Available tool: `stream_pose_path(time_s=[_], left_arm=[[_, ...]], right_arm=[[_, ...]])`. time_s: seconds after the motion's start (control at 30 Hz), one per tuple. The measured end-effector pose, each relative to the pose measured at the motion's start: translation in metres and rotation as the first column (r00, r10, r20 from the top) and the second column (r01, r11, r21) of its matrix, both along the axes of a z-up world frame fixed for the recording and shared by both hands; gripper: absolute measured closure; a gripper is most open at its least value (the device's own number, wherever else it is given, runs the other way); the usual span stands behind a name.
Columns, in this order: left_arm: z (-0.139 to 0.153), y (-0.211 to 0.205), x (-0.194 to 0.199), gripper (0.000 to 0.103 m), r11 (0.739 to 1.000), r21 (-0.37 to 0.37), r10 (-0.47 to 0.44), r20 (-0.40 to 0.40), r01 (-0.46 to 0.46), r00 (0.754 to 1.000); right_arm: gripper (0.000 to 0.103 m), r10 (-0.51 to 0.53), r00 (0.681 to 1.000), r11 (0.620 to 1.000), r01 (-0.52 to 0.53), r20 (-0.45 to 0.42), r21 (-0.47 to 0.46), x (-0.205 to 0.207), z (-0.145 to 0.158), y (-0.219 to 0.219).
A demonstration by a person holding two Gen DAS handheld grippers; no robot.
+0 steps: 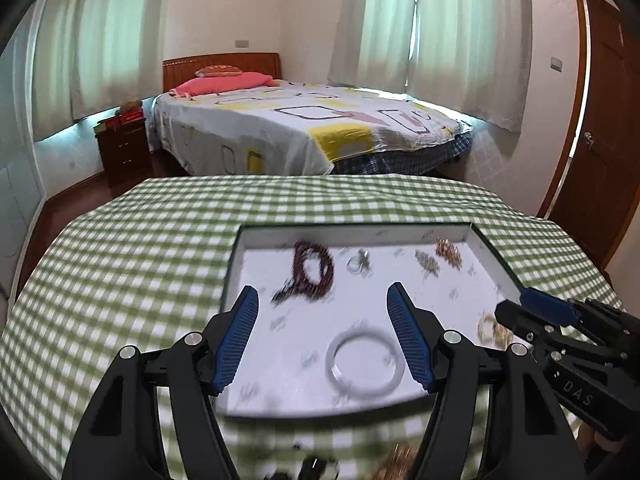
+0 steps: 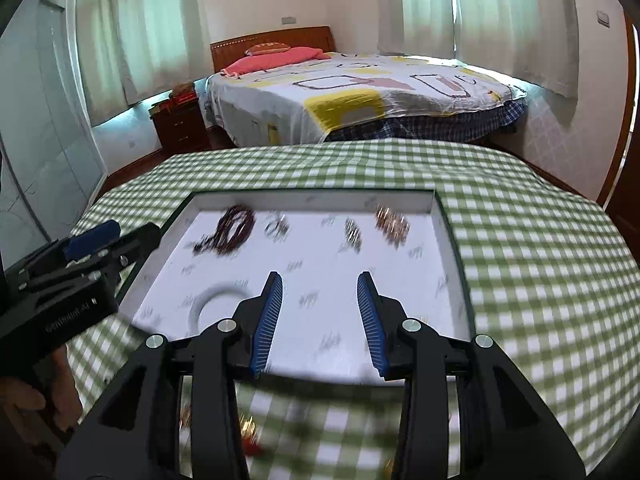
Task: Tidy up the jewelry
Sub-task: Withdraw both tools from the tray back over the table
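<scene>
Both grippers hang spread and empty over the shallow white box tray point(image 1: 496, 264) on the green-checked bench point(image 1: 160, 232): left gripper point(image 1: 323, 334) above the pale jade bangle point(image 1: 363, 362), right gripper point(image 2: 320, 320) beside it. Judged mid-sorting; next, lower onto loose blurred pieces near the front edge.

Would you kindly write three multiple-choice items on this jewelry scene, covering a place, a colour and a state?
1. Where does the white bangle lie?
A. in the tray
B. on the bed
C. on the floor

2. What colour is the checked tablecloth?
A. red and white
B. green and white
C. blue and white

3. How do the left tongs stand?
A. shut on the bangle
B. shut on nothing
C. open

Answers: 1 A, it rests on the tray's white floor; 2 B, green squares show all around; 3 C, the blue pads stand wide apart, gripping nothing.
</scene>
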State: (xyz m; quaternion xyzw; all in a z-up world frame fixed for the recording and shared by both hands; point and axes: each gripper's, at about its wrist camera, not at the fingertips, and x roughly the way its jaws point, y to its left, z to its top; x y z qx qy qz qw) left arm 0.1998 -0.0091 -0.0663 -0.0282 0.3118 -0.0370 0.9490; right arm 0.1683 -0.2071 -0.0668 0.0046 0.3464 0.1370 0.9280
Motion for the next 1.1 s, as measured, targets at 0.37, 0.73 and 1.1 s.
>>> stream_pose_path(time_s=[0.37, 0.73, 1.1], left_arm=[[-0.032, 0.026, -0.058, 0.038, 0.997, 0.060, 0.058, -0.047, -0.055, 0.997], [-0.045, 0.040, -0.082, 0.038, 0.995, 0.047, 0.090, -0.087, -0.086, 0.992], [-0.055, 0.040, -0.082, 0.038, 0.996, 0.043, 0.088, -0.126, -0.083, 0.988]], right_arm=[[0.065, 0.028, 0.998, 1.000, -0.028, -0.052, 0.000, -0.060, -0.036, 0.010], [0.065, 0.085, 0.992, 0.996, -0.088, -0.095, -0.030, -0.069, -0.052, 0.031], [0.065, 0.085, 0.987, 0.994, -0.093, -0.139, -0.057, -0.064, -0.063, 0.036]])
